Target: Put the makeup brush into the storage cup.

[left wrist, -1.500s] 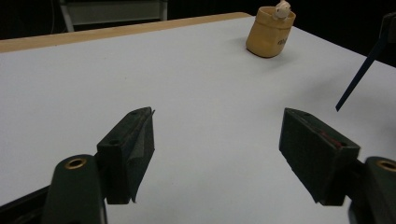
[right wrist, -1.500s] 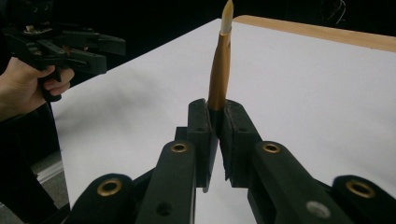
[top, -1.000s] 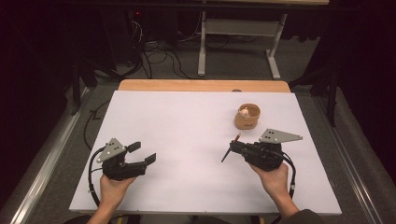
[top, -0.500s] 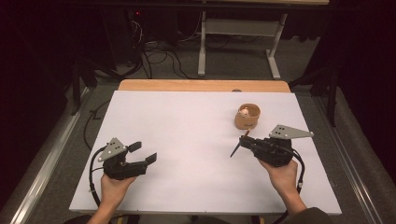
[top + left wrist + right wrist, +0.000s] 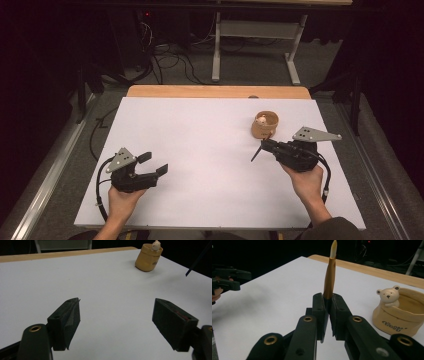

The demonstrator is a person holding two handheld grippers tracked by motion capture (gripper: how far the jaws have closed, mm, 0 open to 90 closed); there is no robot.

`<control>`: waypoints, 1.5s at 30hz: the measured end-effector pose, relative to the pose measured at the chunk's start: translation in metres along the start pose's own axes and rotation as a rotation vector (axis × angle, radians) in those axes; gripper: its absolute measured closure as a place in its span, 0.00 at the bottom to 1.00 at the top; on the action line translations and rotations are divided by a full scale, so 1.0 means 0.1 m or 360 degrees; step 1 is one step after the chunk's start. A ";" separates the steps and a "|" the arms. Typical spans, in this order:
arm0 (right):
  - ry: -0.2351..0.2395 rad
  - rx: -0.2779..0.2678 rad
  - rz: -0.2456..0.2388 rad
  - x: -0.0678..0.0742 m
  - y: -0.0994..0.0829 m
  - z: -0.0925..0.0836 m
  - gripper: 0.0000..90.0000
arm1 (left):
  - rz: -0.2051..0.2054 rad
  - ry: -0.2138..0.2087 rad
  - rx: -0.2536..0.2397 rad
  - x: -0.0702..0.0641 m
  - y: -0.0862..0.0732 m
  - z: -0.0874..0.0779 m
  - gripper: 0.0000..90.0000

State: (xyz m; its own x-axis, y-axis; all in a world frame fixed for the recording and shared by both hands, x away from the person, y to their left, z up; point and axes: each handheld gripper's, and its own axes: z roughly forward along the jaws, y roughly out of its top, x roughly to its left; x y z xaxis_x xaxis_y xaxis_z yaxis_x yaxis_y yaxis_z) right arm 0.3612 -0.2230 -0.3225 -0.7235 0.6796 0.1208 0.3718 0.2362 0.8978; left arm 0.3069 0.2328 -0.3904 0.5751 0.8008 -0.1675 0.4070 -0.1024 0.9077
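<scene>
My right gripper (image 5: 266,145) is shut on a slim brown pen (image 5: 330,277) with a cream tip, which sticks up and out from between the jaws. In the high view the pen (image 5: 256,153) shows as a dark stick pointing down-left. A tan cup (image 5: 264,125) with a small bear figure on its rim stands just beyond this gripper; in the right gripper view the cup (image 5: 402,315) is to the right of the jaws. My left gripper (image 5: 154,163) rests at the front left of the white table sheet (image 5: 200,150), open and holding nothing (image 5: 116,320).
The left gripper view has the cup (image 5: 148,258) far off at the upper right and the pen's dark end (image 5: 197,258) beside it. A wooden strip (image 5: 215,91) runs along the table's far edge. Cables and a metal stand (image 5: 255,45) lie on the floor beyond.
My right gripper has moved away from the person and slightly right with the pen, ending close to the cup. The left gripper has stayed put.
</scene>
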 end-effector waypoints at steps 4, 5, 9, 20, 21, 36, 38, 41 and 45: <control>-0.0019 0.0004 -0.0007 -0.04 0.04 0.01 0.94 | -0.0007 -0.0003 -0.0005 0.01 0.00 0.00 0.25; -0.0019 0.0004 -0.0007 -0.04 0.04 0.01 0.94 | -0.0008 -0.0005 -0.0001 0.01 0.00 0.01 0.25; -0.0036 0.0004 0.0000 -0.08 0.08 0.01 0.95 | 0.0001 -0.0002 0.0005 0.00 0.00 0.01 0.25; -0.0084 0.0011 0.0007 -0.15 0.17 0.02 0.95 | 0.0001 0.0013 -0.0010 0.01 0.00 0.00 0.24; -0.0092 0.0016 0.0011 -0.17 0.19 0.02 0.95 | 0.0003 0.0014 -0.0004 0.01 0.00 0.00 0.24; -0.0139 0.0062 0.0028 -0.28 0.30 0.05 0.95 | 0.0000 0.0016 0.0003 0.02 0.00 0.00 0.24; -0.0148 0.0067 0.0022 -0.29 0.32 0.05 0.95 | 0.0000 0.0015 0.0004 0.02 0.00 0.01 0.24; -0.0163 0.0066 0.0016 -0.31 0.36 0.05 0.95 | 0.0005 0.0010 0.0006 0.01 0.00 0.02 0.24; -0.0185 0.0053 0.0024 -0.36 0.43 0.05 0.95 | 0.0000 0.0012 0.0007 0.01 0.00 0.01 0.24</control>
State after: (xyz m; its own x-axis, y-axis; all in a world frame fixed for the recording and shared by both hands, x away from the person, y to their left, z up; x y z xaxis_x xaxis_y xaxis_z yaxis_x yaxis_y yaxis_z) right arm 0.4063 -0.2337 -0.2903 -0.6462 0.7587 0.0828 0.4029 0.2470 0.8813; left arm 0.3082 0.2327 -0.3912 0.5695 0.8053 -0.1648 0.4104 -0.1049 0.9058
